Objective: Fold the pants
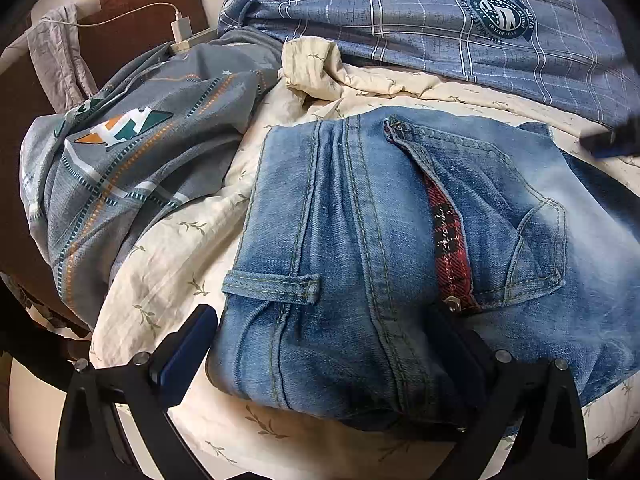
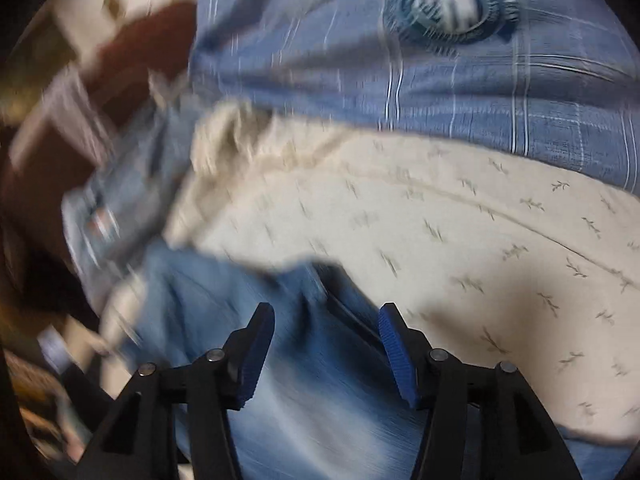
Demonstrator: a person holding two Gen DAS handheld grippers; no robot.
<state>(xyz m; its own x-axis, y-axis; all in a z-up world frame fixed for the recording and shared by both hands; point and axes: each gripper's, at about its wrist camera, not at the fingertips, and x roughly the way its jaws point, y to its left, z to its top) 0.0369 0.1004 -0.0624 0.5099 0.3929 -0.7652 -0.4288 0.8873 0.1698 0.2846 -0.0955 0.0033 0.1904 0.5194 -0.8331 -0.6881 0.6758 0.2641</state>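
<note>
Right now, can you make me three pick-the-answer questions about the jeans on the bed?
1. Where do the jeans lie?
A. on the cream leaf-print sheet
B. on the floor
C. on a chair

2. What colour is the checked lining at the pocket?
A. yellow
B. red and black
C. green

3. How is the left hand-held gripper?
A. shut on a cable
B. out of view
C. open, fingers either side of the jeans' near end

Answers: 1 A, the sheet shows all around the denim. 2 B, a red-black strip runs by the pocket edge. 3 C, the fingers stand wide apart around the denim.
</note>
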